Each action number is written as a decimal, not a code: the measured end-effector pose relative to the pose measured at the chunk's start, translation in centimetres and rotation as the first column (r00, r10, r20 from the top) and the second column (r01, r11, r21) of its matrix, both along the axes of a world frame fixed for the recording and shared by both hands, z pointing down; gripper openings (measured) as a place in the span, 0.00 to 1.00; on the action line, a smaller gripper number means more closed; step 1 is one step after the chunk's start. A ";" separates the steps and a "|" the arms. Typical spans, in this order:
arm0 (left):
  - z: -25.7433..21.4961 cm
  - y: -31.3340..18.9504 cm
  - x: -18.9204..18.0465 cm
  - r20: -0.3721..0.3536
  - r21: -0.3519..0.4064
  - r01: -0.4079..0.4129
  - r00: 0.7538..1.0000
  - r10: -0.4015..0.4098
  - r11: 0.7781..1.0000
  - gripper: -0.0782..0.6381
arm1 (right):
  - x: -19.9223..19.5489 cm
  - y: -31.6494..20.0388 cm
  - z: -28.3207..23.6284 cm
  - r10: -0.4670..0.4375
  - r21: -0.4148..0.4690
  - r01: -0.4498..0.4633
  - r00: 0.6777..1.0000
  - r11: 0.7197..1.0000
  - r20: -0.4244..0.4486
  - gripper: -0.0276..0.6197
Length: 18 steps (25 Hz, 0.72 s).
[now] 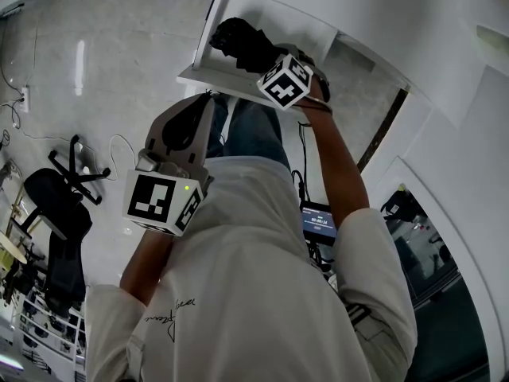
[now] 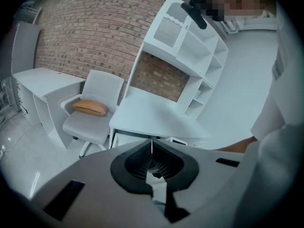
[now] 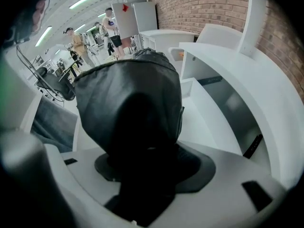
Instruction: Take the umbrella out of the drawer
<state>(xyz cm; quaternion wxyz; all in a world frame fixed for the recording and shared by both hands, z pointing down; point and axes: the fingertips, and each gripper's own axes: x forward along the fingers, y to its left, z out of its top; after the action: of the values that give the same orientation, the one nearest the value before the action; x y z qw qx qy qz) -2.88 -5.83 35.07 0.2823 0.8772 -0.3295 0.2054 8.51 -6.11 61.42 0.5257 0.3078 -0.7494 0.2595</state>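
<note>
Right gripper view: the jaws of the right gripper [image 3: 147,167] are clamped on the near end of a black folded umbrella [image 3: 128,99]. Its long axis runs straight away from the jaws, with the far end pointing out toward the open room. The wrinkled fabric bulk hangs over the open white drawer [image 3: 209,113], whose pale bottom shows to its right. Whether the far end touches the drawer cannot be told.

In the head view the umbrella sits above the drawer's front edge, past the gripper's marker cube [image 1: 284,82], with the person's right arm stretched forward to it.

The left gripper [image 2: 152,148] is held close to the person's body, jaws together with nothing between them. Beyond them stands a white bench [image 2: 156,115], and beside it a white office chair [image 2: 92,110] carrying an orange cushion [image 2: 89,107]. A white shelf unit [image 2: 190,46] rises behind the bench.

The floor [image 1: 103,62] is pale and glossy, with a black chair [image 1: 57,205] at the left. A red brick wall [image 2: 85,27] backs the room, and people [image 3: 76,44] stand far off under strip lights.
</note>
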 end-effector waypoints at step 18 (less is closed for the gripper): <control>-2.5 -0.2 -0.5 -0.017 0.091 -0.046 0.999 0.048 0.995 0.13 | -0.2 0.3 -4.8 0.060 0.063 -0.062 0.998 0.996 0.028 0.42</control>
<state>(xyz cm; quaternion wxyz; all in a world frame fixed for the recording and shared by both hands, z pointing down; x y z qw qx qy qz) -3.38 -6.01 32.57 0.2408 0.8985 -0.3150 0.1883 8.31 -5.77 56.57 0.4975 0.3438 -0.7543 0.2555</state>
